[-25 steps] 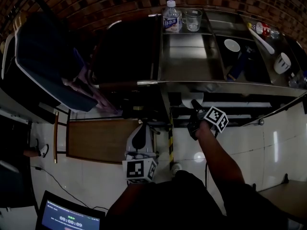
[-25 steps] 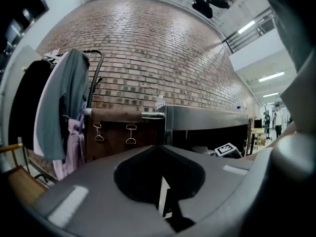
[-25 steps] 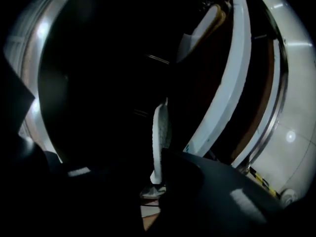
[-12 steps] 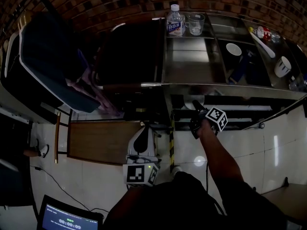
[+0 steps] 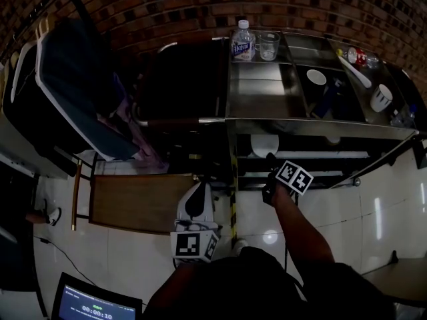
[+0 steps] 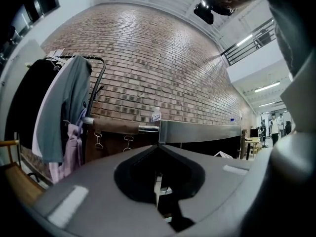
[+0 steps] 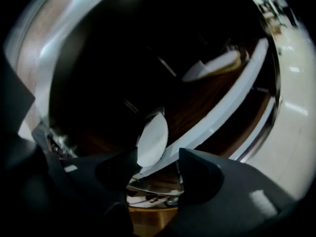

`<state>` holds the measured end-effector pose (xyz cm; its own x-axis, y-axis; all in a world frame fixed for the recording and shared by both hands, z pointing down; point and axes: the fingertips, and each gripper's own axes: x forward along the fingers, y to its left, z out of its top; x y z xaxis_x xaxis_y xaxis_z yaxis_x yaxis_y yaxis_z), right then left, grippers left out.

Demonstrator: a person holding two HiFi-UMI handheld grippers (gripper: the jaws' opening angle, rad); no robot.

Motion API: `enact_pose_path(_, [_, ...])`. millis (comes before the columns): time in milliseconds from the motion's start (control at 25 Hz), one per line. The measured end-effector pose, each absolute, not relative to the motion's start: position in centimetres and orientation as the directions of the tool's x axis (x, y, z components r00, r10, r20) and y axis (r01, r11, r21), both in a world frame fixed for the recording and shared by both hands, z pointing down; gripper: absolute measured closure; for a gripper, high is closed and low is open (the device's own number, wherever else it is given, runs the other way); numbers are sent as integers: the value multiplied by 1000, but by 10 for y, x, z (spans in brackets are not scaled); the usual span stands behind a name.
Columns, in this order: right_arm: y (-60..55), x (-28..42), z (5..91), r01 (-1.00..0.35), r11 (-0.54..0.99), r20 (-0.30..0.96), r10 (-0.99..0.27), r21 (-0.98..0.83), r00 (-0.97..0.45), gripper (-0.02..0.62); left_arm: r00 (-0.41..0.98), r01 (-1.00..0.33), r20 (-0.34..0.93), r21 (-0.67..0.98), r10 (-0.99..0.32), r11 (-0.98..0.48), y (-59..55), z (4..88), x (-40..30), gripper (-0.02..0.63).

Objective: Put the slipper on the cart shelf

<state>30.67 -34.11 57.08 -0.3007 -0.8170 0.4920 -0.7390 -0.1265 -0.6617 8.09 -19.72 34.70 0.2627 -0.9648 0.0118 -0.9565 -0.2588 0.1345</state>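
Right gripper (image 7: 157, 169) jaws wide apart, gripping nothing. White slipper (image 7: 152, 139) just beyond one jaw tip, on lower cart shelf (image 5: 313, 155); pale shelf rail (image 7: 222, 107) crosses behind. Left gripper (image 6: 158, 181) jaws together, low, facing cart. Water bottle (image 5: 243, 42) and glass cup (image 5: 269, 45) on cart top. Right gripper slightly farther back from slipper than one second ago.

Cart (image 5: 263, 92) brushed metal w/ sheen; wall (image 5: 167, 9) rough brick; floor (image 5: 380, 205) glossy tile; board (image 5: 133, 202) matt wood.

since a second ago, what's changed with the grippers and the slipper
The right gripper has drawn back a little from the cart's lower shelf. Its jaws stand apart, off the slipper. The slipper stays on the lower shelf, and the left gripper stays low in front of the cart, shut and empty.
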Motion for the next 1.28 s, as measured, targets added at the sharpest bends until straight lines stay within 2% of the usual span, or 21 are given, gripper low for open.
enact_pose_path(240, [-294, 294, 497, -889, 156, 380, -862, -430, -335, 383, 308, -934, -13, 184, -951, -306, -190, 340, 96, 591])
enact_pose_path(360, [-268, 289, 450, -944, 267, 302, -899, -193, -316, 457, 334, -925, -32, 183, -942, -334, -186, 333, 106, 591])
enact_pose_path(480, [-247, 288, 417, -953, 301, 246, -924, 1, -292, 494, 358, -915, -47, 180, -932, -361, -182, 328, 119, 591])
enact_pose_path(560, [-235, 288, 403, -951, 298, 213, -937, 77, -276, 577, 373, -911, -58, 168, -926, -378, -179, 325, 127, 591])
enact_pose_path(640, [-224, 287, 395, -949, 298, 191, -943, 108, -274, 594, 385, -907, -67, 160, -921, -391, -177, 321, 134, 591])
enact_pose_path(1280, [-197, 272, 377, -939, 314, 135, -946, 142, -296, 594, 396, -910, -79, 95, -915, -403, -162, 314, 148, 591])
